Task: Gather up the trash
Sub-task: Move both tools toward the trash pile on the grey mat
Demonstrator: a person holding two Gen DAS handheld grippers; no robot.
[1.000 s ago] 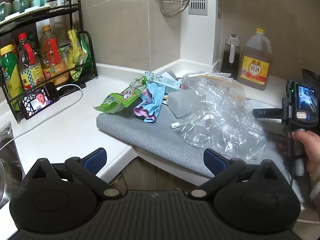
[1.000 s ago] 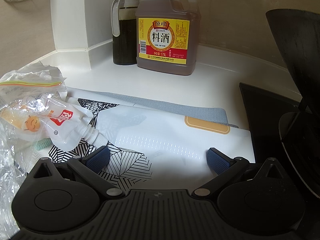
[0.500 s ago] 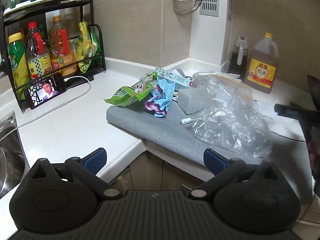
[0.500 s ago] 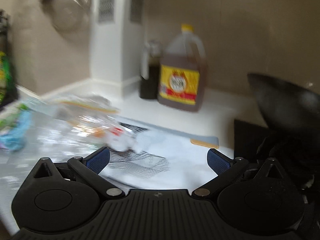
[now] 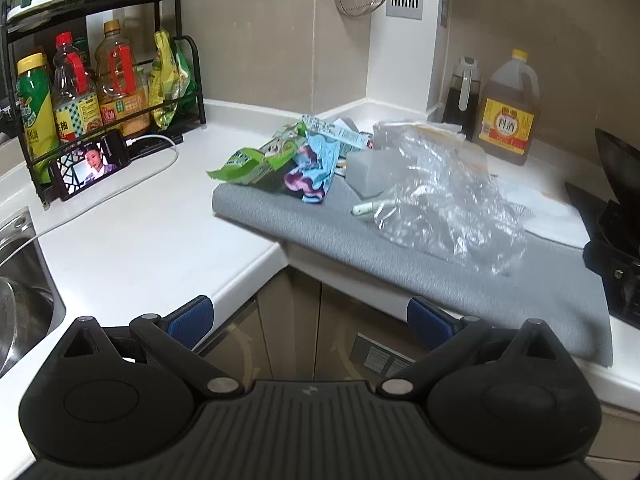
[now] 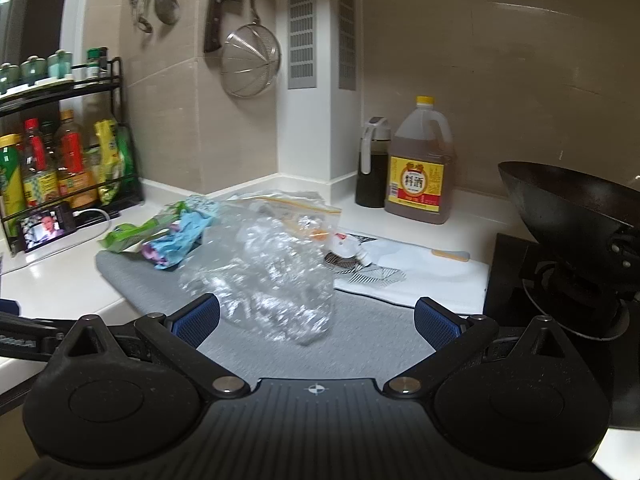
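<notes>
1. The left gripper point(image 5: 308, 318) is held spread wide, nothing between its jaws.
2. The right gripper point(image 6: 316, 316) is likewise spread, empty.
3. The clear plastic bag point(image 6: 276, 272) and snack wrappers point(image 5: 280, 156) are located on the grey mat point(image 5: 400, 248) on the bench point(image 5: 132, 236).

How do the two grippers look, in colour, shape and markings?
They look the same. The left gripper and the right gripper each have a matt black body with a ribbed middle plate, two round housings, angled black arms with silver pivot pins, and blue textured pads on the jaws. The right plate bears a small white cross mark. No cables or sleeves show.
</notes>
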